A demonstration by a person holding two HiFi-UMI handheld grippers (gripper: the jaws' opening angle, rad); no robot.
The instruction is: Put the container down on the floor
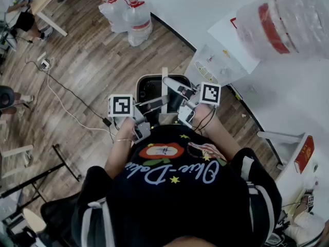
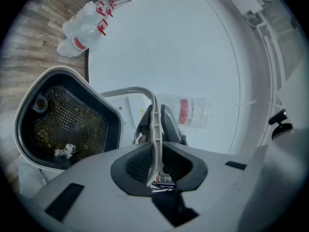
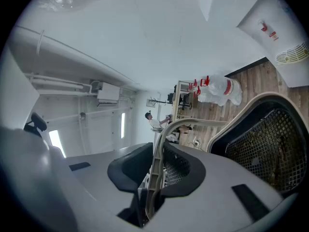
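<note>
The container (image 1: 150, 88) is a black bin with a white rim, a mesh basket inside and a thin white bail handle (image 1: 164, 84). It hangs above the wood floor in front of the person. My left gripper (image 1: 153, 102) is shut on the handle from the left, my right gripper (image 1: 178, 89) from the right. In the left gripper view the handle (image 2: 152, 111) runs between the pressed pads of the gripper (image 2: 154, 125), with the bin (image 2: 30, 111) to the left. In the right gripper view the gripper (image 3: 157, 161) clamps the same handle (image 3: 179, 123), with the bin (image 3: 268, 135) at right.
A white water dispenser (image 1: 216, 66) with an upturned clear bottle (image 1: 288, 19) stands against the wall just right of the container. Several water bottles (image 1: 128, 12) lie at the back. A white cable (image 1: 61, 102) and a black stand (image 1: 51, 174) cross the floor at left.
</note>
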